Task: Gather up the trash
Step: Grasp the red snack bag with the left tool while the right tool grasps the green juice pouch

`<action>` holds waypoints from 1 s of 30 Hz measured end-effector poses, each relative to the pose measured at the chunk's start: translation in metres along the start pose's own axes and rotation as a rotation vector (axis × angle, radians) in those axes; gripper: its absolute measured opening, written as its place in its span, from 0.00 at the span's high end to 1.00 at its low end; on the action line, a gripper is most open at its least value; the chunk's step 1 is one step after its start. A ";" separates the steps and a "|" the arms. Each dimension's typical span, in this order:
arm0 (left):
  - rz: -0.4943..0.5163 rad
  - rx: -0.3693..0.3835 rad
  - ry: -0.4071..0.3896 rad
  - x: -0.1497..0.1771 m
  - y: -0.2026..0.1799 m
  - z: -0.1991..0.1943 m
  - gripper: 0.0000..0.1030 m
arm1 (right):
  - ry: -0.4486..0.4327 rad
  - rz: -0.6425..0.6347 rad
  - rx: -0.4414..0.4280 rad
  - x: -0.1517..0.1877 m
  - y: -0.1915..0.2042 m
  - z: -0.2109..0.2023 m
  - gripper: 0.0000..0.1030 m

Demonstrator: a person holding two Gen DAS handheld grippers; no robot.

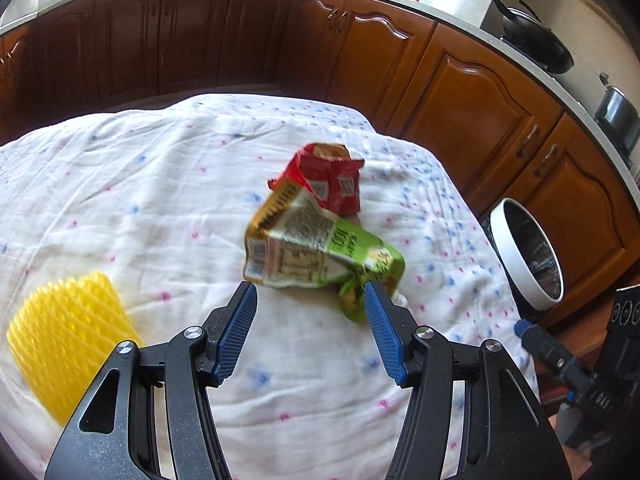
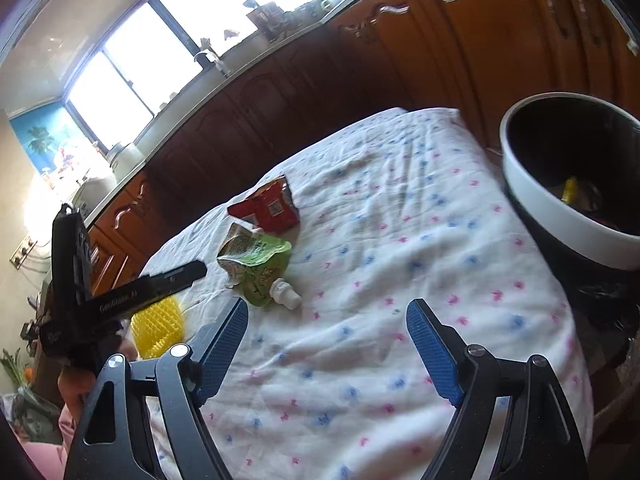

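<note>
- My left gripper hung released just short of the trash, its blue pads spread wide and holding nothing.
- My right gripper was likewise spread and empty, over bare tablecloth nearer to me and further right.
- Near and left lay a yellow foam net, ribbed and squashy; I judged it almost weightless and easy to pinch anywhere.
- Just beyond my left pads lay the green pouch, crumpled flat, its white spout pointing toward me in the right view.
- I judged the pouch light and limp, its film likely slick; the stiff spout or the bunched corner beside it looked the surest hold.
- Touching its far side was the red wrapper, torn and creased; probably thin and crackly, best taken at a raised fold.
- Off the table's right edge stood the white-rimmed bin, lined dark, with some scraps already inside.
- Farthest were the brown cabinets.
</note>
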State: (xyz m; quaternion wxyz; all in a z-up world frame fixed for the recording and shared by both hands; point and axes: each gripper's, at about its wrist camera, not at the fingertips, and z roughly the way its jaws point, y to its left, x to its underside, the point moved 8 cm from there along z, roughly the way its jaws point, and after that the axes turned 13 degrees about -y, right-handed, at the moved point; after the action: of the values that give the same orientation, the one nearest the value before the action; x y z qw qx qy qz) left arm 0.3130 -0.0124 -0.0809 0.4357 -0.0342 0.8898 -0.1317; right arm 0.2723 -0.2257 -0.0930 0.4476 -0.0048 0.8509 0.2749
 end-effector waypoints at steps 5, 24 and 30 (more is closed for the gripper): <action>0.047 -0.013 -0.014 -0.023 0.000 0.011 0.39 | 0.075 -0.082 -0.039 0.004 0.013 0.023 0.19; 0.349 -0.056 0.088 -0.065 -0.028 0.119 0.34 | 0.240 -0.229 -0.191 0.009 0.053 0.110 0.19; 0.305 -0.038 0.093 -0.063 -0.022 0.123 0.70 | 0.250 -0.233 -0.193 0.010 0.062 0.113 0.54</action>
State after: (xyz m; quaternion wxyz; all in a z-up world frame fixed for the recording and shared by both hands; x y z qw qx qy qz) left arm 0.4471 -0.0472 -0.0990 0.4083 0.0991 0.9062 -0.0485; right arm 0.3367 -0.1170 -0.1224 0.3646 -0.1806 0.8632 0.2988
